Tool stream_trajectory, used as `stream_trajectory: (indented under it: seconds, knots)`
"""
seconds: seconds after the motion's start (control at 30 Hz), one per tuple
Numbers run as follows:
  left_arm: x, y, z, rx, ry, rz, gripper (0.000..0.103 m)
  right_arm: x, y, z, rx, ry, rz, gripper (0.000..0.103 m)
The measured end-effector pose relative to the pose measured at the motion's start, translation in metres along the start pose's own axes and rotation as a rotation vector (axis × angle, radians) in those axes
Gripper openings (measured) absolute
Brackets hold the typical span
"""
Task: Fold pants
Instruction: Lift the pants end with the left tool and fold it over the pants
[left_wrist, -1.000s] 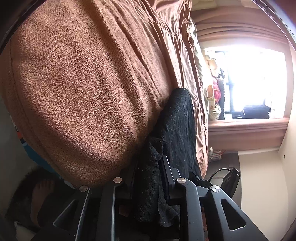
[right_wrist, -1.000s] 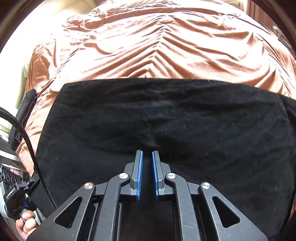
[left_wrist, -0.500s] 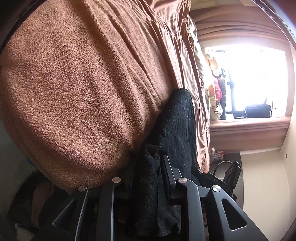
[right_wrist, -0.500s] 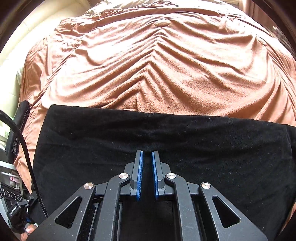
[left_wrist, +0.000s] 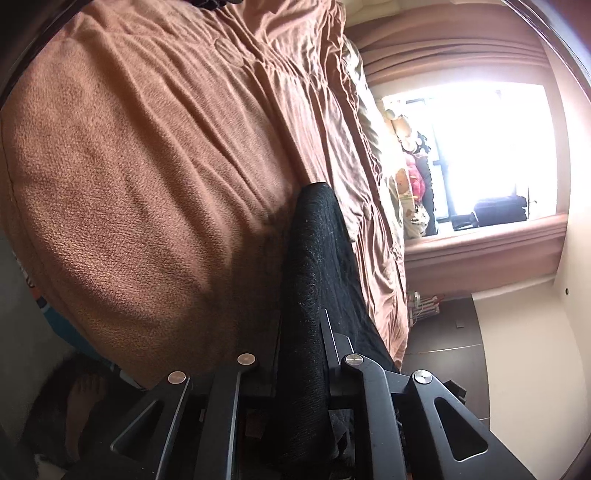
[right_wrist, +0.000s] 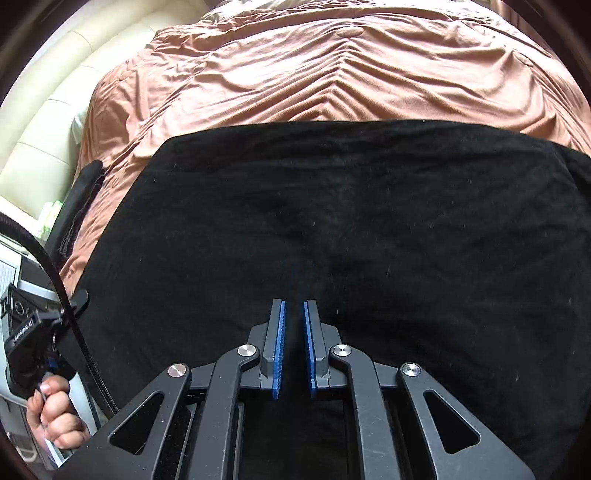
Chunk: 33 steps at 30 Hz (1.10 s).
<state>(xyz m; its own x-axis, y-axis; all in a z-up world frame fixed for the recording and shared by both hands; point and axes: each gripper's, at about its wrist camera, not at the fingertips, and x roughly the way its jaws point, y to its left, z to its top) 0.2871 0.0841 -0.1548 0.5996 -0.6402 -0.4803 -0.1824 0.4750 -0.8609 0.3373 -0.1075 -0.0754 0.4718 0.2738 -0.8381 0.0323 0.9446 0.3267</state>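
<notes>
Black pants (right_wrist: 332, 206) lie spread across a brown fleece blanket (right_wrist: 332, 74) on a bed. My right gripper (right_wrist: 294, 306) hovers over the middle of them, near their front edge. Its blue pads (right_wrist: 281, 343) stand almost together with nothing visible between them. In the left wrist view, a thick fold of the black pants (left_wrist: 317, 240) runs up from between the fingers of my left gripper (left_wrist: 301, 325). Its jaws are closing and pinch that cloth, lifted off the blanket (left_wrist: 147, 166). The right wrist view shows a hand (right_wrist: 51, 417) holding the left gripper's handle at the lower left.
A cream padded headboard (right_wrist: 44, 122) borders the bed on the left. A bright window (left_wrist: 480, 147) with soft toys (left_wrist: 410, 177) on its sill lies beyond the bed. A black cable (right_wrist: 48, 273) hangs by the left gripper. A bare foot (left_wrist: 85, 398) stands on the floor.
The left gripper has risen a little with the black cloth and its fingers have drawn closer. The right gripper slid toward the pants' far edge, then back; more black cloth now lies ahead of it.
</notes>
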Motion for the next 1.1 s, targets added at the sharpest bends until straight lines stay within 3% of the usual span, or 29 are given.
stream_trajectory:
  seconds: [0.23,0.43,0.87,0.93,1.0,1.1]
  knots:
    - [-0.006,-0.047,-0.004,0.105,-0.006,-0.030,0.015,-0.020,-0.011,-0.042,0.011,0.033,0.116,0.007]
    - [-0.007,-0.090,-0.009,0.181,0.001,-0.066,0.015,-0.032,-0.032,-0.058,0.024,0.049,0.185,0.008]
    - [0.020,-0.194,-0.042,0.368,0.055,-0.099,0.015,-0.129,-0.113,-0.086,0.097,-0.154,0.226,0.009]
    - [0.027,-0.210,-0.053,0.400,0.070,-0.105,0.015,-0.145,-0.132,-0.091,0.122,-0.190,0.237,0.018]
    - [0.033,-0.225,-0.064,0.428,0.085,-0.107,0.015,-0.161,-0.147,-0.100,0.141,-0.234,0.224,0.041]
    - [0.046,-0.243,-0.079,0.466,0.108,-0.108,0.015,-0.181,-0.172,-0.110,0.175,-0.295,0.204,0.055]
